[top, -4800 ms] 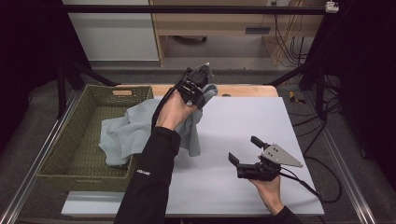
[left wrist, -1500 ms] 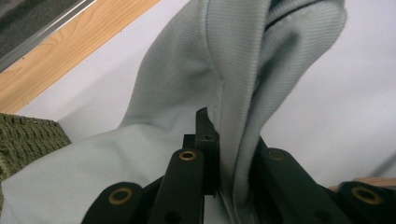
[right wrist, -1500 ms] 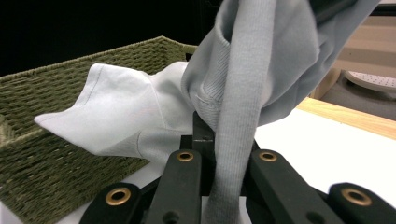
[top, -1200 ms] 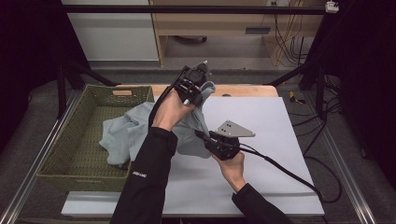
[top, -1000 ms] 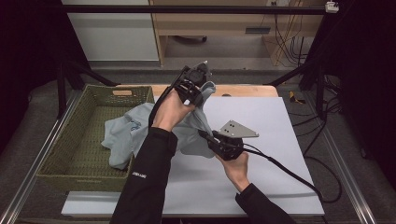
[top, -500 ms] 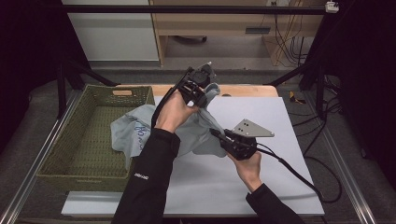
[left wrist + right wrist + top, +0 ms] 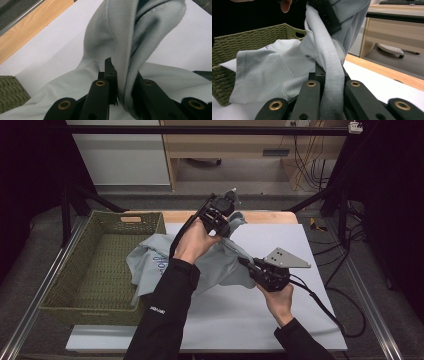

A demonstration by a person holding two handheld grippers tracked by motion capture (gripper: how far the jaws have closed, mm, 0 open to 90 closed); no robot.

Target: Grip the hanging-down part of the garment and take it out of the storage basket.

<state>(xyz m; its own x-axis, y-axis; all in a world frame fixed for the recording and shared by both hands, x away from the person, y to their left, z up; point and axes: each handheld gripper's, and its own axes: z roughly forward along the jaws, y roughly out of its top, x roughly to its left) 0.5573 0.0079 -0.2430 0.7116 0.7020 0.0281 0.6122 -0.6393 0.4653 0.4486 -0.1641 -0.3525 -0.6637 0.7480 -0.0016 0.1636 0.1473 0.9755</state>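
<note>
A pale grey-blue shirt [image 7: 150,265] lies half over the rim of the green woven basket [image 7: 60,287] and half on the white table top [image 7: 235,320]. My left gripper [image 7: 226,220] holds one bunched part of it up above the table's far side. Its jaws are shut on a fold of the shirt [image 7: 125,45]. My right gripper [image 7: 245,265] sits lower, right of the person's left forearm, shut on a thick hem of the shirt [image 7: 329,62]. The cloth stretches taut between the two grippers. A printed mark shows on the shirt [image 7: 161,262].
The basket's near wall [image 7: 249,37] stands left of the table top. A wooden strip [image 7: 270,216] runs along the table's far edge. The right gripper's cable [image 7: 325,307] trails over the table's right side. Beyond the table are a wooden desk and loose cables on the floor.
The right gripper came in from the table's right side, shut on the shirt's hem and drew it rightward. More of the shirt now lies out of the basket. The left gripper stayed raised.
</note>
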